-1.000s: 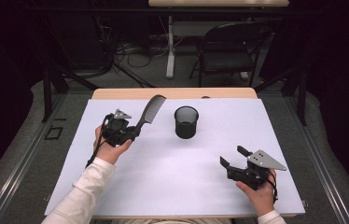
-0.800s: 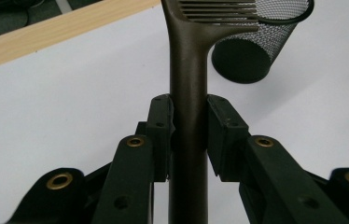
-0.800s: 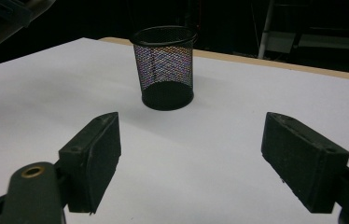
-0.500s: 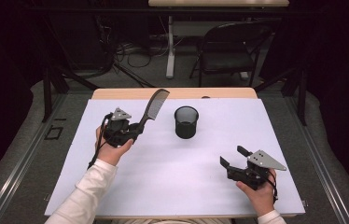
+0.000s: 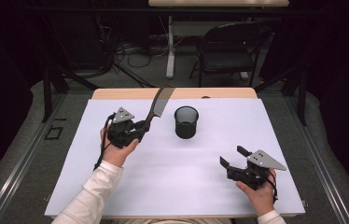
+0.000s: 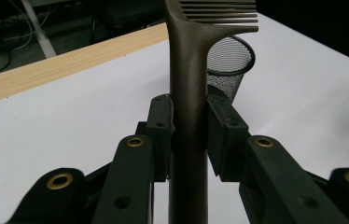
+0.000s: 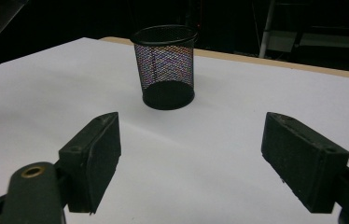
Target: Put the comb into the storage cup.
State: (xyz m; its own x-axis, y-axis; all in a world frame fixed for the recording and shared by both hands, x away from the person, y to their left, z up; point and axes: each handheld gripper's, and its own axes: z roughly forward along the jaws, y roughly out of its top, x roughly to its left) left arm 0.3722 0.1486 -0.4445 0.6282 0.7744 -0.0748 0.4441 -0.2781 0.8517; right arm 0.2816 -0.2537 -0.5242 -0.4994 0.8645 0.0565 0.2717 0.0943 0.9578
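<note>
High view, table (image 5: 130, 186): lying white under my hands.
Mesh cup (image 5: 186, 122): standing upright mid-table.
Comb (image 5: 157, 103): slanting up just left of the cup.
Left gripper (image 5: 140, 129): I'm clamping the comb's handle.
Right gripper (image 5: 236, 157): I'm resting it near the front right, jaws gaping, empty.

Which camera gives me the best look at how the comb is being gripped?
The left gripper view: the comb handle stands clamped between the left gripper fingers, teeth at the top edge. The high view shows the whole comb angled up toward the mesh cup, but small.
</note>
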